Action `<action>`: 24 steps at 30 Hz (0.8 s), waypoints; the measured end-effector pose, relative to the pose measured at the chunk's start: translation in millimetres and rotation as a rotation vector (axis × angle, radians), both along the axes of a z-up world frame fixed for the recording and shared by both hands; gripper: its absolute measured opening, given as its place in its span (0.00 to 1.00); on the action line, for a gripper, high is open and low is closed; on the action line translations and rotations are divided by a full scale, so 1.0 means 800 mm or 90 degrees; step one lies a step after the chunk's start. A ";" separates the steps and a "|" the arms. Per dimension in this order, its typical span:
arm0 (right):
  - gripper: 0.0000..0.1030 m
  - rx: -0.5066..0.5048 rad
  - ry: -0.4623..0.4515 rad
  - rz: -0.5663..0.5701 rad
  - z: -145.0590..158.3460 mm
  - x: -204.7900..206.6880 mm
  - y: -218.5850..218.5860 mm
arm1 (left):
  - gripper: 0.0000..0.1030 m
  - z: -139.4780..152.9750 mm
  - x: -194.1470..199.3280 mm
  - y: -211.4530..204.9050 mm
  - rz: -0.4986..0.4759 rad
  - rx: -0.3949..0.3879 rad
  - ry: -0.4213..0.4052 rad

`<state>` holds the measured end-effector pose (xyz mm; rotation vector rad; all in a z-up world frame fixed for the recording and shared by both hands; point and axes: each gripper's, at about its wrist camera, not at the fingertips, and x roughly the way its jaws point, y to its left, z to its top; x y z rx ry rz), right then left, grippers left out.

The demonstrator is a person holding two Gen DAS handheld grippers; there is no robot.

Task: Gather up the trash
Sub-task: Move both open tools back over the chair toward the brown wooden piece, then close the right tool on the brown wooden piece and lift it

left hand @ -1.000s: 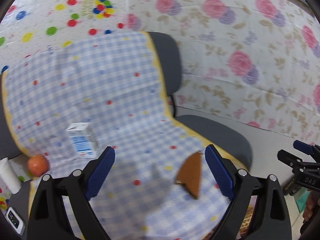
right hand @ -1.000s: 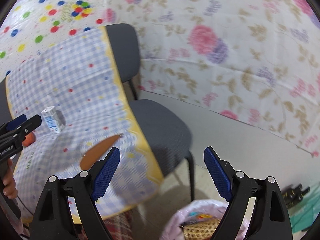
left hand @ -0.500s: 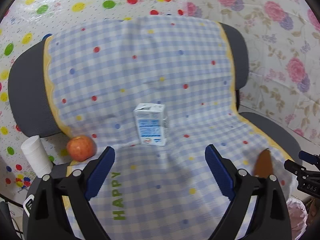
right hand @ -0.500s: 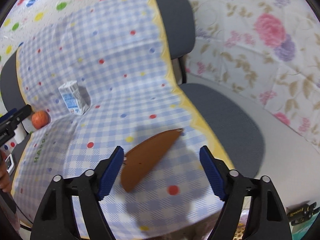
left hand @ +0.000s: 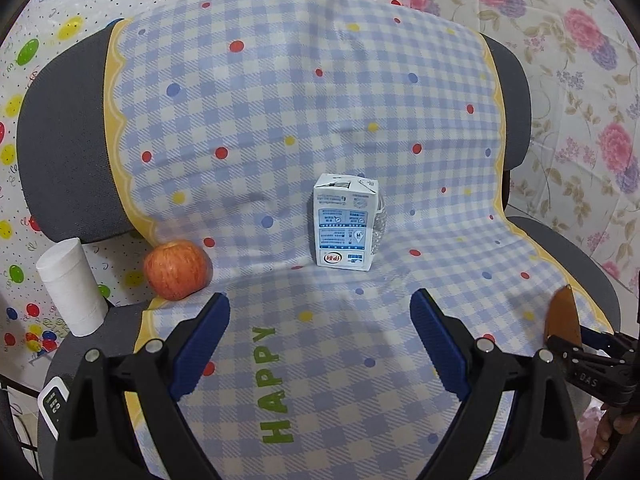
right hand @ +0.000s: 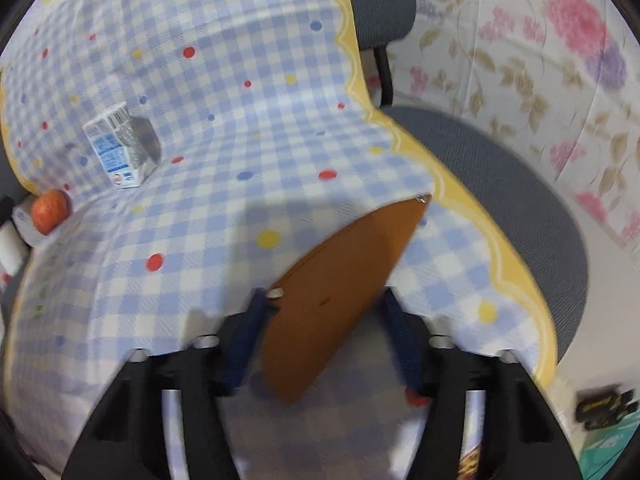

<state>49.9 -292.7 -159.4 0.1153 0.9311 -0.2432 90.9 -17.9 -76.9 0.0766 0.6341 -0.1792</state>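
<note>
A white-and-blue milk carton [left hand: 346, 224] stands upright on the blue checked cloth [left hand: 280, 128] that covers the chair. My left gripper [left hand: 320, 320] hangs open a short way in front of it, nothing between its fingers. A flat brown card piece [right hand: 340, 280] lies on the cloth near its yellow right edge. My right gripper [right hand: 324, 304] straddles the near part of that card and its jaws are closing; the blurred pads sit right at the card's two edges. The left wrist view shows the card [left hand: 564, 316] at far right with the right gripper's fingers [left hand: 576, 356] over it.
A red apple [left hand: 176, 268] rests at the cloth's left edge beside a white paper roll [left hand: 72, 288]. A small white device [left hand: 52, 404] lies at lower left. A pink bag [left hand: 592, 432] sits low at the right. Grey chair seat [right hand: 500, 184] and floral sheeting lie beyond.
Both grippers swung left and sank toward the seat. The left now faces the milk carton. The right came down over the brown card and its jaws narrowed around it.
</note>
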 end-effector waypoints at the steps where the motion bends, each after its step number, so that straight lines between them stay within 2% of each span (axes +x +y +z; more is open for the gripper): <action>1: 0.35 0.005 -0.003 0.006 0.000 0.003 0.001 | 0.86 -0.001 0.001 0.000 0.000 0.000 0.000; 8: 0.27 -0.003 -0.016 0.050 0.006 0.052 0.023 | 0.86 0.000 0.019 0.010 0.009 -0.004 0.006; 16: 0.26 0.000 -0.039 0.115 0.022 0.100 0.051 | 0.87 -0.003 0.059 0.001 0.006 -0.006 0.015; 20: 0.29 0.020 -0.008 0.137 0.014 0.125 0.047 | 0.87 -0.006 0.072 -0.011 -0.009 -0.015 0.028; 24: 0.42 0.023 0.000 0.111 0.010 0.128 0.026 | 0.87 -0.010 0.074 -0.023 -0.026 -0.006 0.029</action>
